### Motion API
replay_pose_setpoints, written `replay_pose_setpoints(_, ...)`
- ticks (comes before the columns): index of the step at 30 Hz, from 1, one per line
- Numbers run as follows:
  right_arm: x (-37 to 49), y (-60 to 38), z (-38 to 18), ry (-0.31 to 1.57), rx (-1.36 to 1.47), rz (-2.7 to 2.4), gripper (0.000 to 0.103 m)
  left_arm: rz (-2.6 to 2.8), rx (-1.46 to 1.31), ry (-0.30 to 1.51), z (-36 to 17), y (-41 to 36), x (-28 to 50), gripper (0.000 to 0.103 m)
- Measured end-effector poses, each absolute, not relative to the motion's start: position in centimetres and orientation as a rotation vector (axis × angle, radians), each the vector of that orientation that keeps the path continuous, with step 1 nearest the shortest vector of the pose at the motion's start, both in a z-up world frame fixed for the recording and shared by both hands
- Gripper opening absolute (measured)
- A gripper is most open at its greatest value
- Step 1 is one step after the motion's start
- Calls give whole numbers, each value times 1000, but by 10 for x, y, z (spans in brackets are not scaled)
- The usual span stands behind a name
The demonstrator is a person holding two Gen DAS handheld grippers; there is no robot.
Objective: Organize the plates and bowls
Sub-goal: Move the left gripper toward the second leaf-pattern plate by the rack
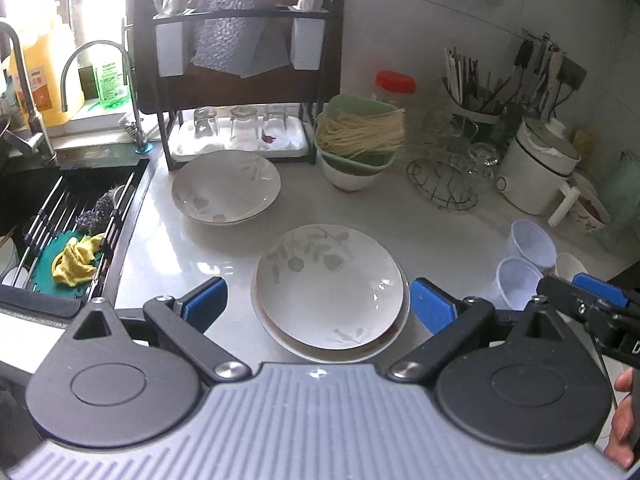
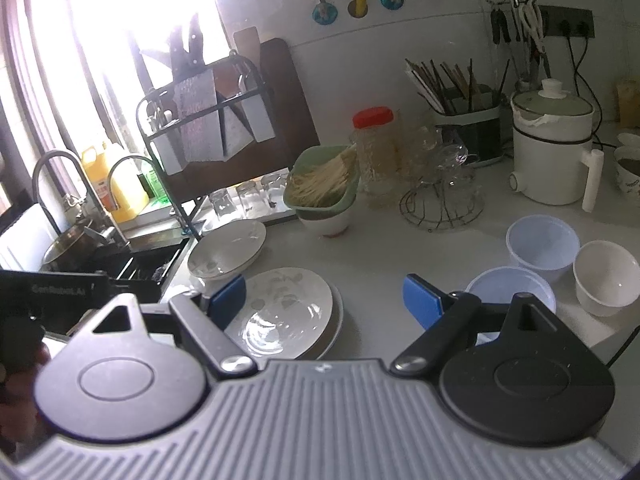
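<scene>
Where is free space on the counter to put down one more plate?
Bare counter lies between the near plates, the wire rack and the plastic bowls. A smaller patch lies between sink and near plates. The back wall is crowded.

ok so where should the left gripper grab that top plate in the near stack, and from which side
Grip the top plate by its raised rim at the near edge, coming in low from the front. It sits nested on another plate, lying flat, so only the upturned lip offers a pinch. The left gripper is open, already straddling it.
</scene>
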State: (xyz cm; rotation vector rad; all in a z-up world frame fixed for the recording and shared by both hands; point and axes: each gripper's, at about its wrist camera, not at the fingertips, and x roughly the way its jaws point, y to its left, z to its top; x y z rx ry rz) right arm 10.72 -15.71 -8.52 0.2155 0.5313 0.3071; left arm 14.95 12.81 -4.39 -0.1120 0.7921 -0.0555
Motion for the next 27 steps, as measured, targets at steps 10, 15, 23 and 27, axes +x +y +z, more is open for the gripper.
replay_pose_setpoints(10, 122, -156, -83, 546, 192, 275, 87, -74, -105, 828, -56, 136, 178, 100)
replay_pose_setpoints(15, 138, -146, -88, 566, 201, 273, 87, -84, -92, 839, -62, 144, 200, 100)
replay_pose_setpoints(23, 170, -130, -96, 610, 235, 254, 87, -106, -96, 852, -66, 163, 240, 100)
replay_pose_setpoints(27, 185, -117, -98, 628, 235, 258, 87, -105, -97, 862, -71, 176, 257, 100)
